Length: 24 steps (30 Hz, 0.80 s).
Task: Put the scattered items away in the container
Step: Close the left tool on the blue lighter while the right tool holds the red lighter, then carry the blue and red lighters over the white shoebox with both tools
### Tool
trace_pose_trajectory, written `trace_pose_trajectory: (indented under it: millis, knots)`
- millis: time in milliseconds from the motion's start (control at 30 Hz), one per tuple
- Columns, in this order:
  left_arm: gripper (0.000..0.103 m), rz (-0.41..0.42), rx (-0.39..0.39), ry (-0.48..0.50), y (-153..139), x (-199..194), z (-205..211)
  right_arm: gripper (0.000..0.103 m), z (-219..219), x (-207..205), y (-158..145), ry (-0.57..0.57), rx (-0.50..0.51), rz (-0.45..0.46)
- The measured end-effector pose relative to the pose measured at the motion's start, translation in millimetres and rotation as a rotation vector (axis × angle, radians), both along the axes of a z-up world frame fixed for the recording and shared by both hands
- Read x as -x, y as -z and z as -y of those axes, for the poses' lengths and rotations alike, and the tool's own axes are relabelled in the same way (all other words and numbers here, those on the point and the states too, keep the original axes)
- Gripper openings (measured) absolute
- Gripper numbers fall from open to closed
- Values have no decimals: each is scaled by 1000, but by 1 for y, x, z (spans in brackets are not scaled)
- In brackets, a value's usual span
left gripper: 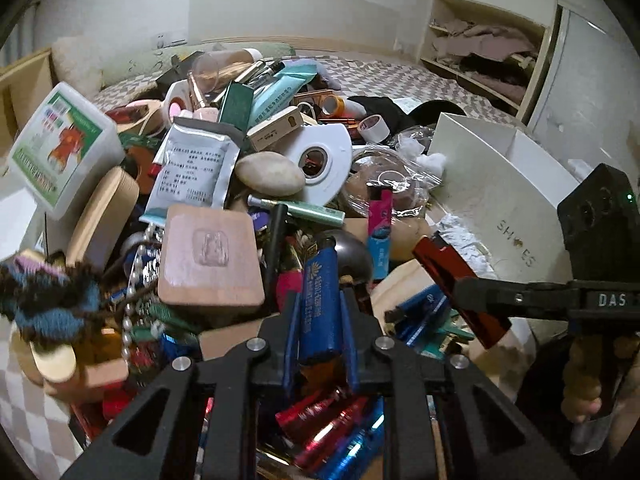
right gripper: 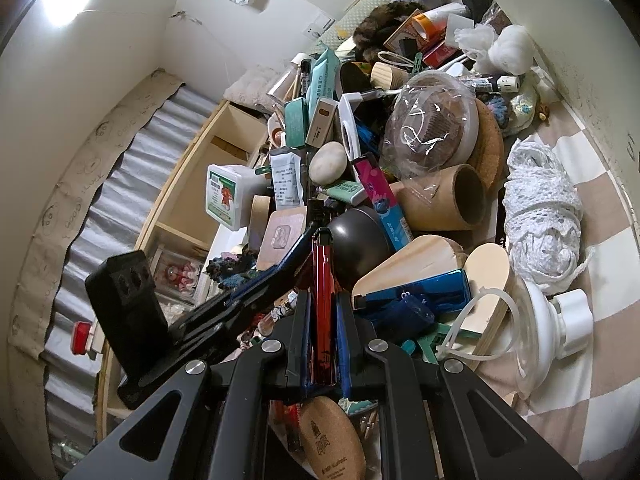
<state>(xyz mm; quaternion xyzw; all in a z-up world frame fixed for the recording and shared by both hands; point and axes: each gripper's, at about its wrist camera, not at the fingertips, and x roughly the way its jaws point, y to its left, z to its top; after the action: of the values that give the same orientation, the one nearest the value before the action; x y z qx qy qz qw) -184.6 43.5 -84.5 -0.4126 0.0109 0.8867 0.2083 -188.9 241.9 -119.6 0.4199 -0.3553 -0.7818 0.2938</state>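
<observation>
My left gripper (left gripper: 320,308) is shut on a blue lighter (left gripper: 320,300) and holds it upright over a heap of small items. My right gripper (right gripper: 323,316) is shut on a glossy red lighter (right gripper: 323,312). In the left wrist view the right gripper (left gripper: 460,292) comes in from the right with the red lighter (left gripper: 460,284) in it. In the right wrist view the left gripper (right gripper: 308,236) reaches in from the left. A white shoebox (left gripper: 500,184) stands open at the right of the heap. A cardboard box edge (left gripper: 232,336) shows under the left gripper.
The heap holds a smooth stone (left gripper: 270,174), a pink square pad (left gripper: 210,256), a white tape roll (left gripper: 320,160), a white lidded tub (left gripper: 60,148), a pink and blue lighter (left gripper: 380,224) and a black bowl (right gripper: 360,240). White cord bundle (right gripper: 540,216) lies right. Shelves (left gripper: 480,52) stand behind.
</observation>
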Motion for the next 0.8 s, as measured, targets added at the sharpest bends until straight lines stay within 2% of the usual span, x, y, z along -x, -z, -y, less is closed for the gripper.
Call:
trace_pose_trajectory:
  millis: [367,633,800]
  knots:
    - [19,-14,-133,-59,-13,-24,3,13,7,-6,-3,3,-38,5]
    - [19,-87,-189,-58,-48,-29,-3,13,7,-9,-46,15,-76,-106]
    - [19,-145,-212,-34,-77,-28,-14,13,-9,-16,-78,52,-106,-175]
